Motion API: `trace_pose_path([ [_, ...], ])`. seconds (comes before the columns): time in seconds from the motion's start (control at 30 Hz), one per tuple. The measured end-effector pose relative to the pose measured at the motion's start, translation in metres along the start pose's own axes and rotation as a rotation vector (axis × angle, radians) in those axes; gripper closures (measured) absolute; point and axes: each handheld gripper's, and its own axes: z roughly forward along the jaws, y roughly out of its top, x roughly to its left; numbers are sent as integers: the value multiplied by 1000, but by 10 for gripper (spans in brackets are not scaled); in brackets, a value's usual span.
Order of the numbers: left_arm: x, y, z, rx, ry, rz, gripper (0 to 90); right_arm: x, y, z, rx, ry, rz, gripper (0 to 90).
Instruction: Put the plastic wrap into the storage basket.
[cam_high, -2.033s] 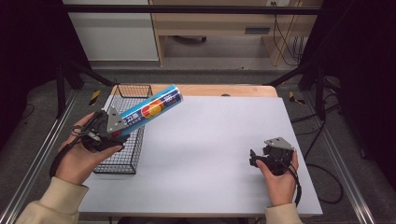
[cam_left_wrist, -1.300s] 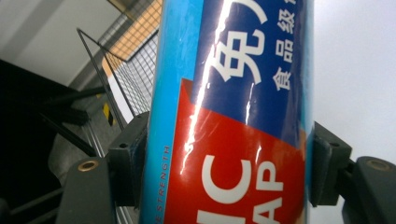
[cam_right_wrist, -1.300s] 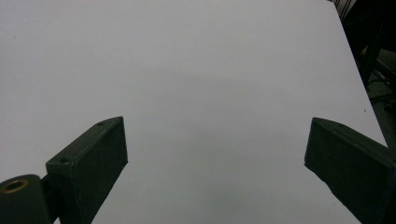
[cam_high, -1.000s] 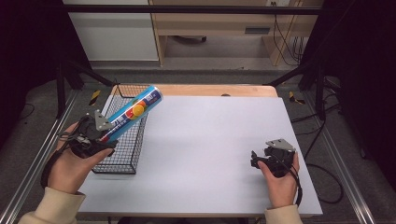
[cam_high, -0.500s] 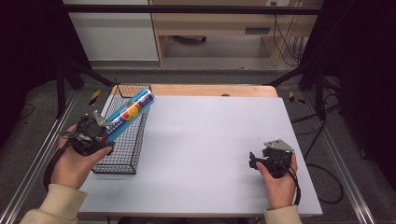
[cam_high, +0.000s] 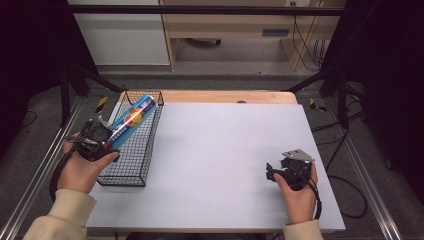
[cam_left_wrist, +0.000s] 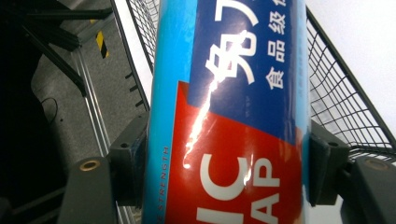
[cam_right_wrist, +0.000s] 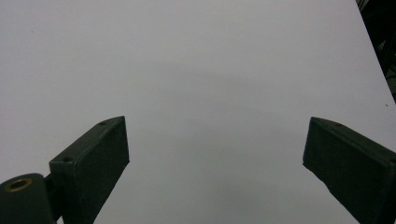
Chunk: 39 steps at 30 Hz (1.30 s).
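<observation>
A blue and red cylindrical tube with white lettering is held over the black wire basket at the table's left edge. My left gripper is shut on the tube's lower end; in the left gripper view both black jaws press the sides of the tube. The tube slants up and away over the basket. My right gripper rests low over the white table at the front right, open, with nothing between its jaws.
The white table spreads between the two hands. A wooden strip runs along its far edge. Metal frame rails flank the table, and the basket's mesh sits right under the tube.
My left gripper has carried the tube leftward and down, from above the table beside the basket to over the basket. The right gripper has stayed in place.
</observation>
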Motion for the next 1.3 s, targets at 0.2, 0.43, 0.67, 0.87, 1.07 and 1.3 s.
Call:
trace_pose_path([
  [0.2, 1, -1, 3, 13, -1, -6, 312, -1, -1, 0, 1, -3, 5, 73],
  [0.43, -2, -4, 7, 25, -11, -12, 312, 0, -1, 0, 0, 1, 4, 73],
  [0.67, -5, -4, 10, 43, -15, 5, 313, 0, 0, 0, 1, 3, 8, 74],
  [0.87, -8, -4, 12, 62, -15, 18, 313, 0, 0, 0, -1, 6, 2, 74],
  [1.07, -11, -3, 17, 79, -18, 21, 313, 1, 0, 0, 2, 7, 1, 74],
  [1.3, -12, -3, 23, 93, -26, 12, 314, 1, 0, 0, 3, 9, 0, 74],
])
